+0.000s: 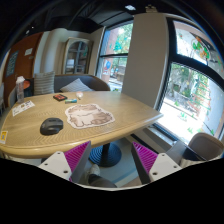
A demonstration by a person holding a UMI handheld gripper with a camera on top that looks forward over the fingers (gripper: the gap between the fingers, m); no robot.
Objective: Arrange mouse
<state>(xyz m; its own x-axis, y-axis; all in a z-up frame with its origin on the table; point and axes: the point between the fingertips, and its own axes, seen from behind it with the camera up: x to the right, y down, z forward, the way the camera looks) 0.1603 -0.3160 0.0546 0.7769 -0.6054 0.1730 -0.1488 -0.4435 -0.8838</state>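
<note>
Mouse [51, 126], dark and low-domed, resting on the pale wooden desk [120, 118] toward its left end, well ahead of the fingers and off to their left. Probably light, rigid plastic, smooth on the shell, so likely to slip under a top pinch; best taken across the two long flanks, low down, where the sides run closest to parallel. No cord visible from here.

Further left, near the desk's far left edge, a sheet of printed paper [22, 107], with a yellowish slip [3, 136] at the near rim. Just right of the mouse, a patterned mouse mat [89, 115], near but not touching as far as can be told. Beyond the mat, a small dark object [60, 97] and a green one [73, 100], too small to name.

Hand-held gripper [111, 160] spread wide below the near desk edge, magenta pads [76, 155] facing inward, nothing between them. To the right, large windows [196, 85] with greenery outside, and a grey chair back [204, 146].
</note>
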